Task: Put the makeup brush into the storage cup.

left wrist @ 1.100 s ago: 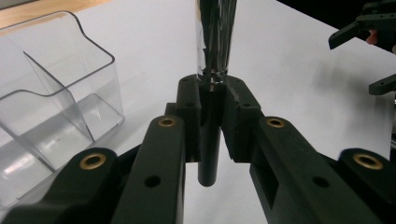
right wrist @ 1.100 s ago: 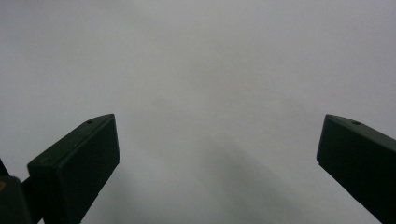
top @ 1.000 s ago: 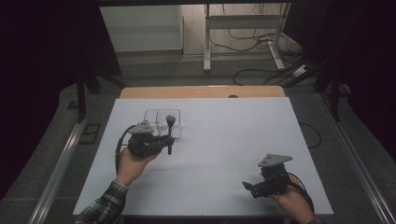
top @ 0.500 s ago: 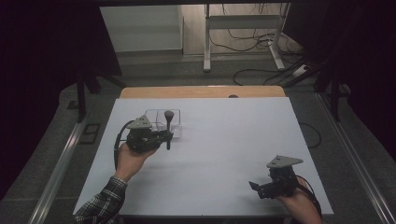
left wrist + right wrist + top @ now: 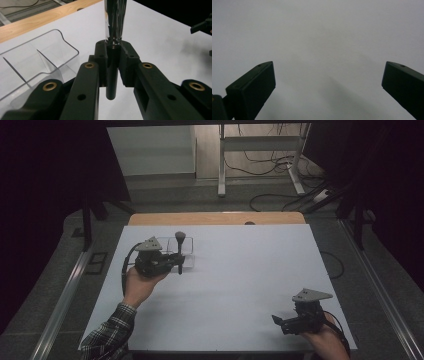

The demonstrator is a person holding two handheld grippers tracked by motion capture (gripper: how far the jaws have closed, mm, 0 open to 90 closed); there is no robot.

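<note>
One upright makeup brush (image 5: 180, 251) in left tongs (image 5: 178, 262)

Clear organizer (image 5: 186, 251) just beside my left gripper (image 5: 178, 263), blocks far side. White tabletop (image 5: 240, 270) between my grippers open, passable.

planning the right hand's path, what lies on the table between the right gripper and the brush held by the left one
Nothing: in the high view, bare white table runs from the open right gripper to the black-handled makeup brush in the left gripper.
</note>
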